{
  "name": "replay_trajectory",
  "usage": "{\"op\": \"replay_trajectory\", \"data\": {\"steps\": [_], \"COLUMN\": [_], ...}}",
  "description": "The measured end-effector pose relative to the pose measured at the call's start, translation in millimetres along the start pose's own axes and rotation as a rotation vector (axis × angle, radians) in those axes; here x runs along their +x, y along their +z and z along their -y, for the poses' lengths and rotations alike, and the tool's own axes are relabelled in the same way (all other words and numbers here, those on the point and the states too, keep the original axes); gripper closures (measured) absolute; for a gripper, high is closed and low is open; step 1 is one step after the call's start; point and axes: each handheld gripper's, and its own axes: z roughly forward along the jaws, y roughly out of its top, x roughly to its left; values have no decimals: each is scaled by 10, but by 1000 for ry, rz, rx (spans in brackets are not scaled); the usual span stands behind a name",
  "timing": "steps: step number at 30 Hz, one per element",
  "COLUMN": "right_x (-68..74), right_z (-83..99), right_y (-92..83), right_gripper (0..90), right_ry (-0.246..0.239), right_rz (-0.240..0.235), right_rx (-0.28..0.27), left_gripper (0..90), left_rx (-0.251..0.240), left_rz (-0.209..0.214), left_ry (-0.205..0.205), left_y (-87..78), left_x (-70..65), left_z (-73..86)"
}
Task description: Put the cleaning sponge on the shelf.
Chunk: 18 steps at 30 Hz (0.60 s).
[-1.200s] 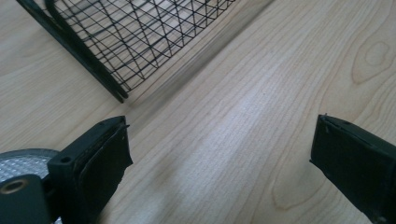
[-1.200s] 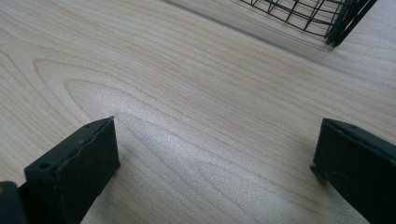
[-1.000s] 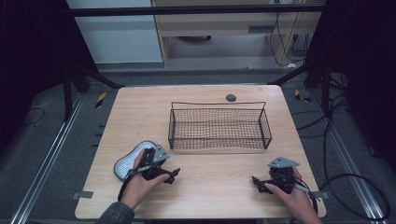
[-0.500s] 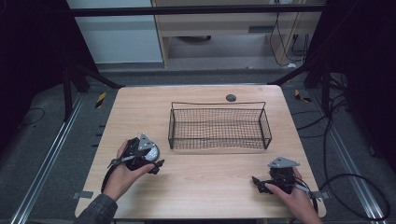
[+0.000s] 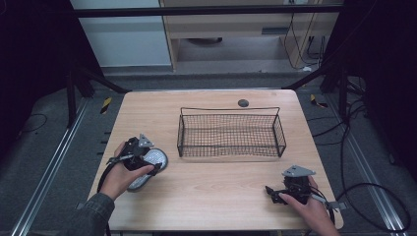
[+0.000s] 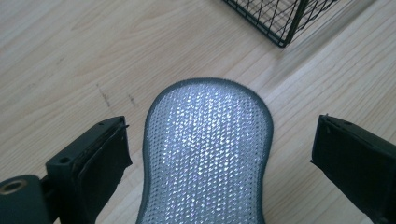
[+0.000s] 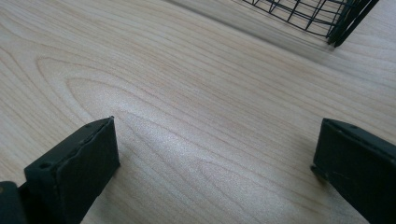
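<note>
Jaws of the left claw (image 6: 219, 154) stand spread wide, one on each side of a grey scrubbing pad (image 6: 208, 149), with bare wood showing between each jaw and the pad's edge, so nothing is pinched. The pad lies flat on the table (image 6: 60, 60); it has a glittering woven face and a darker grey rim, and its rounded end points away from the claw toward a corner of the wire basket (image 6: 280, 18). In the high view the left claw (image 5: 139, 156) sits over the pad (image 5: 153, 158) near the table's left edge, held by the person's left hand (image 5: 123, 176), and the pad lies just left of the basket (image 5: 230, 132), apart from it.

The right claw (image 7: 215, 154) is also spread wide, with only bare wood between its jaws and a basket corner (image 7: 345, 18) farther off. From above, the right claw (image 5: 273, 192) rests low near the table's front right, held by the right hand (image 5: 307, 206), well apart from the pad. A small dark round spot (image 5: 243, 103) sits on the table behind the basket.
</note>
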Motion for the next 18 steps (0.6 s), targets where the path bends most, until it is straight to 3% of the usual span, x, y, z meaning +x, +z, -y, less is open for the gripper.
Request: {"op": "replay_trajectory", "data": {"steps": [11,18], "right_x": [0,0], "right_z": [0,0], "right_y": [0,0], "right_gripper": [3,3], "right_ry": [0,1], "right_rz": [-1,-1], "right_rx": [0,0], "left_gripper": [38,37], "left_rx": [97,125], "left_rz": [28,46], "left_ry": [10,-40], "left_y": [-47,-27], "left_x": [139,199], "left_z": [73,119]}}
